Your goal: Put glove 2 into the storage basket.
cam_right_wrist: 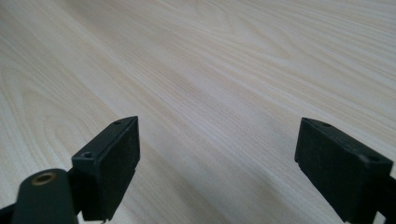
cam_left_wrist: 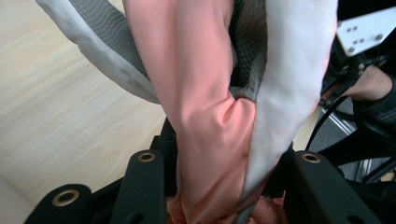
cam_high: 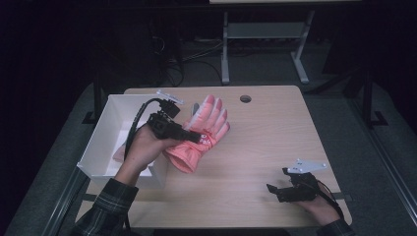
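A pink glove (cam_high: 201,132) with grey and white patches hangs above the left part of the wooden table (cam_high: 265,147), fingers pointing away from me. My left gripper (cam_high: 199,136) is shut on the glove near its middle. In the left gripper view the pink and grey fabric (cam_left_wrist: 210,116) is pinched between the black jaws. My right gripper (cam_high: 271,189) rests low over the table's front right with its jaws wide apart. In the right gripper view nothing but bare wood (cam_right_wrist: 219,93) lies between them.
A white open box (cam_high: 110,140) stands at the table's left edge, just behind my left hand. A round cable hole (cam_high: 245,99) sits near the far edge. Desk legs (cam_high: 225,49) and cables stand on the dark floor beyond.
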